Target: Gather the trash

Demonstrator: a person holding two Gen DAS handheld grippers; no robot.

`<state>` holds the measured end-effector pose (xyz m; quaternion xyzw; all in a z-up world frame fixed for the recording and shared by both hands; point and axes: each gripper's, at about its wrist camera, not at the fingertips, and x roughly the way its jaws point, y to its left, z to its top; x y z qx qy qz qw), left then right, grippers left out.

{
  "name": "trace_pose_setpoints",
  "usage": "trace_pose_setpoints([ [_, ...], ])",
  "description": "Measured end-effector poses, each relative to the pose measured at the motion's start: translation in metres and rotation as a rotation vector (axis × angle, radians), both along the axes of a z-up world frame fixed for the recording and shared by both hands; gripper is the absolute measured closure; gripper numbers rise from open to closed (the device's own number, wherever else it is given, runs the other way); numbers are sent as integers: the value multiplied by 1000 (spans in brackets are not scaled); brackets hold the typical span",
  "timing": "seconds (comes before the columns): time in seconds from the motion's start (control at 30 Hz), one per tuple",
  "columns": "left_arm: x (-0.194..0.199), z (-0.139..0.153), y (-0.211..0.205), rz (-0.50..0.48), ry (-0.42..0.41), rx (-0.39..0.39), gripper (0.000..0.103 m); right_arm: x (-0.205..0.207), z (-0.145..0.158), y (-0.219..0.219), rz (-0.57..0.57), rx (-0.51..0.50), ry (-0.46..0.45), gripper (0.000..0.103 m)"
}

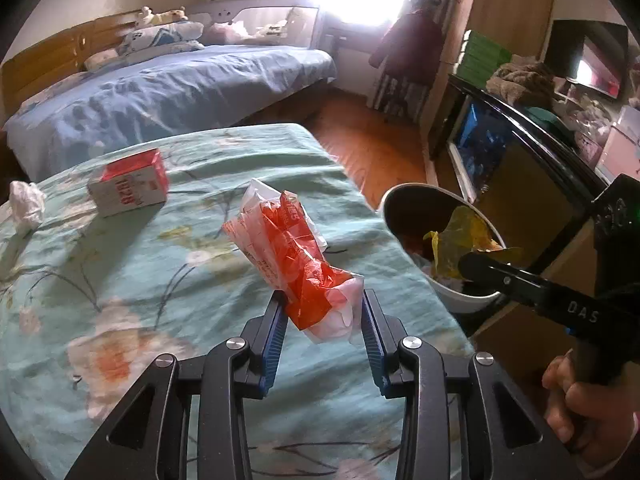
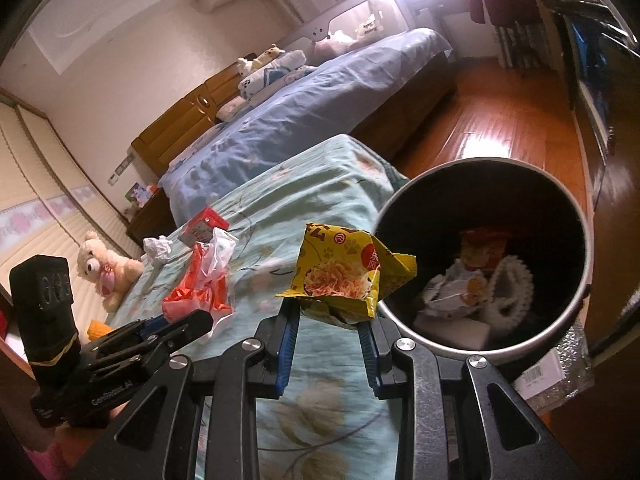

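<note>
Near bed (image 1: 120, 280): carton (image 1: 128, 182) at the far left, crumpled tissue (image 1: 26, 202) left of it.
Trash bin (image 2: 576, 216): on the floor, just beside the bed's right edge, wrappers inside.
Left gripper (image 1: 324, 308): above the bed, clamping a plastic wrapper (image 1: 288, 248).
Right gripper (image 2: 330, 316): at the bin's rim, pinching a snack packet (image 2: 344, 272).
Far bed (image 1: 168, 88): behind the near one.
Teddy bear (image 2: 106, 266): left of the near bed.

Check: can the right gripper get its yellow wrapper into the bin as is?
Probably yes. The right gripper holds the yellow wrapper right beside the bin; its open mouth faces it, with nothing between.
</note>
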<state>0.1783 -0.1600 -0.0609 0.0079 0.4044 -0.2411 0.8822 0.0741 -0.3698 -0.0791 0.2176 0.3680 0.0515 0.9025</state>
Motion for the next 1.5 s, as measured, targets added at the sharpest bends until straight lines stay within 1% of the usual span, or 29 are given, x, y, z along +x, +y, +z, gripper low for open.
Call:
trace_pose_setpoints([
  [0.27,1,4,-24,-47,-15,12,68,-11,2,-21,-47,-12,-5,74],
  [0.63,4,1,-54,-96,-18,30,68,-17,2,-43,-96,-30,-2,74],
  [0.93,10,-3,-70,-119,-22,41,68,-21,0,-59,-126,-35,2,74],
  [1.1,13,-5,-79,-130,-27,45,67,-20,2,-62,-134,-57,-2,74],
  [1.5,15,-3,-98,-161,-46,51,67,-16,2,-77,-156,-79,10,74],
])
